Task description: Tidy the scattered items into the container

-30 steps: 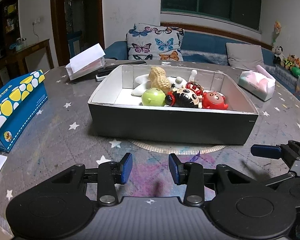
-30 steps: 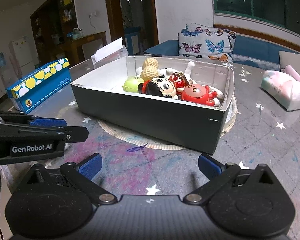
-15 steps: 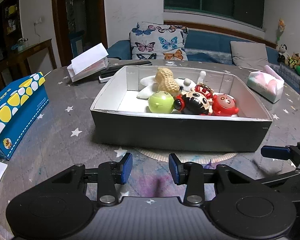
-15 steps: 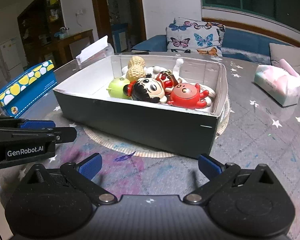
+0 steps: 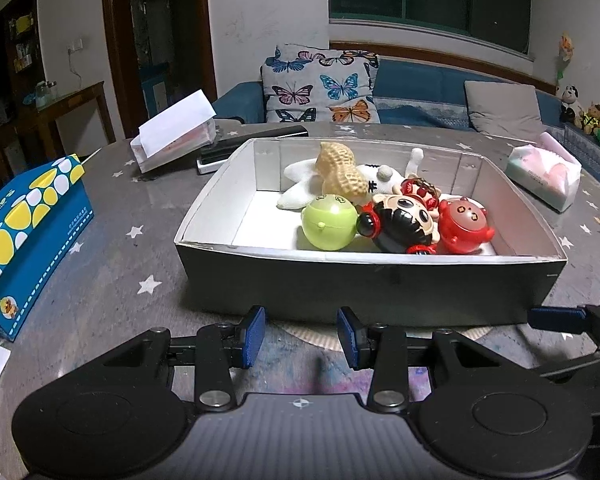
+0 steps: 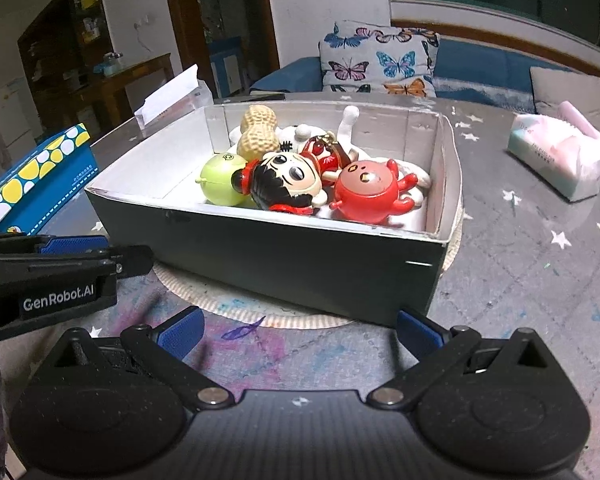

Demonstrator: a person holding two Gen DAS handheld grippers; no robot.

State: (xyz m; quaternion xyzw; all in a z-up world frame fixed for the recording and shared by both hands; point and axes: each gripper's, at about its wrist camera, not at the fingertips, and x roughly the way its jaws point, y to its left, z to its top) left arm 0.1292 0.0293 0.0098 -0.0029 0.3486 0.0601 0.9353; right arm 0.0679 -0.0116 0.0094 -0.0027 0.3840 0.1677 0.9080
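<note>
Both claws hang empty with pads apart, the left claw (image 5: 301, 337) narrowly gapped, the right claw (image 6: 298, 330) spread wide, each low in its frame just short of the grey box (image 5: 380, 286), whose long near wall runs across both views. The toys, from green ball (image 5: 329, 222) to red figure (image 6: 366, 194), lie heaped inside at centre frame; judging by the bare worktop (image 6: 520, 280), nothing remains to collect.
</note>
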